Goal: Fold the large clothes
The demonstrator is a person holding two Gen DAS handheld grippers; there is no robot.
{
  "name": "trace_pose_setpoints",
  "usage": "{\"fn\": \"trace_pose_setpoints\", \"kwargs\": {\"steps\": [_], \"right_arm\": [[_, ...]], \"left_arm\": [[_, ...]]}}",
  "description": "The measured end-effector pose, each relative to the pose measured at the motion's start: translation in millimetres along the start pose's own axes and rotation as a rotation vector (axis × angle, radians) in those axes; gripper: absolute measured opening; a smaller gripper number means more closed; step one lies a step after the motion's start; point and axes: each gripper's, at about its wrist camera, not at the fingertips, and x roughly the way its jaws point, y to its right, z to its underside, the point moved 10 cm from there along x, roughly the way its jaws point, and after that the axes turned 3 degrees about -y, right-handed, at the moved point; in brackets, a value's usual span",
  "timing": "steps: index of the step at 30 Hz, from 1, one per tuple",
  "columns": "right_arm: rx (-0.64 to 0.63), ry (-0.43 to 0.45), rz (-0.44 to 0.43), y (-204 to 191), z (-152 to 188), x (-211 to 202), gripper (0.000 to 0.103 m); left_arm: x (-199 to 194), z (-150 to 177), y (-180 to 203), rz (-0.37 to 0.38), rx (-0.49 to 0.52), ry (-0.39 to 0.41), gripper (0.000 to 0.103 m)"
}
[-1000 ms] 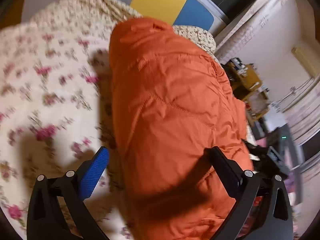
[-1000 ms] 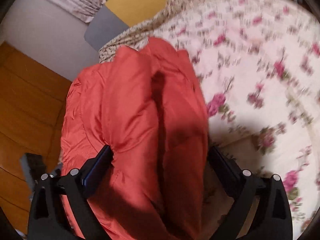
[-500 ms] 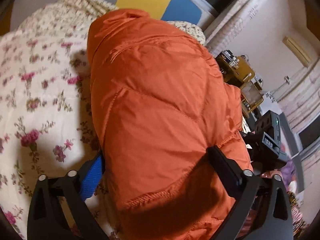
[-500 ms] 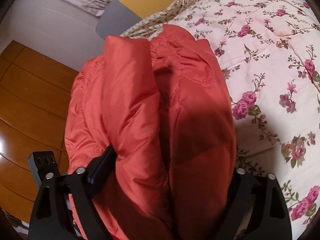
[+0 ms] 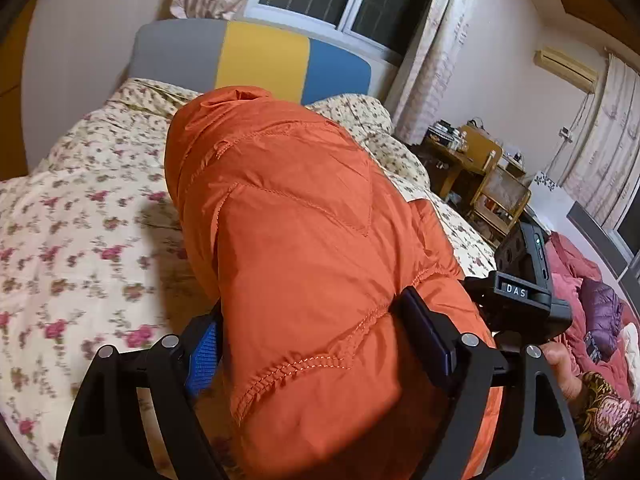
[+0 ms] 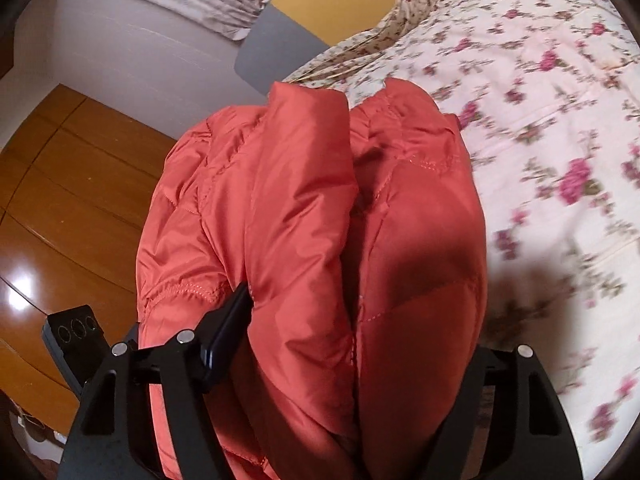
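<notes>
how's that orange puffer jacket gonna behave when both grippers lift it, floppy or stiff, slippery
Probably floppy: the orange puffer jacket bulges in soft quilted folds and droops past the bed edge. Likely light and squashy, since the left gripper and right gripper, both closing, dent the padding. Its sheen suggests it may slip.

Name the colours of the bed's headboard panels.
Headboard: grey, yellow and blue panels side by side; clearest in the left wrist view.

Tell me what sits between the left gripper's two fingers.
A thick folded bulk of the orange puffer jacket fills the left gripper, whose jaws are closing on it; the left wrist view shows this.
</notes>
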Motion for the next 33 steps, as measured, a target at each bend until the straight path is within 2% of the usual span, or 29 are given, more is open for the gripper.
{"fn": "trace_pose_setpoints", "kwargs": {"steps": [8,15,19,22,24,28,33], "right_arm": [[-0.110,-0.037,0.015,-59.1,8.9,54.9,0.073],[-0.209,-0.094,0.027,-109.5,27.4,119.0,0.073],[-0.268,-0.117,0.066,-129.2,40.6,155.3,0.073],[-0.323,-0.121,0.152,-128.7,51.0,172.9,0.079],[-0.328,-0.119,0.172,-122.5,52.3,179.0,0.083],[-0.299,-0.106,0.168,-102.5,47.4,181.2,0.085],[-0.294,-0.052,0.216,-92.3,49.6,168.0,0.086]], "left_arm": [[-41.2,4.7,-56.3,-0.057,-0.085,0.064,0.081],[-77.3,14.8,-123.9,-0.132,-0.178,0.107,0.082],[-88.3,26.8,-166.9,-0.181,-0.257,0.116,0.081],[-87.8,41.8,-190.0,-0.189,-0.339,0.112,0.085],[-83.7,53.0,-199.6,-0.199,-0.371,0.113,0.092],[-81.8,60.5,-197.9,-0.242,-0.327,0.142,0.095],[-80.0,72.2,-199.9,-0.266,-0.365,0.143,0.100]]}}
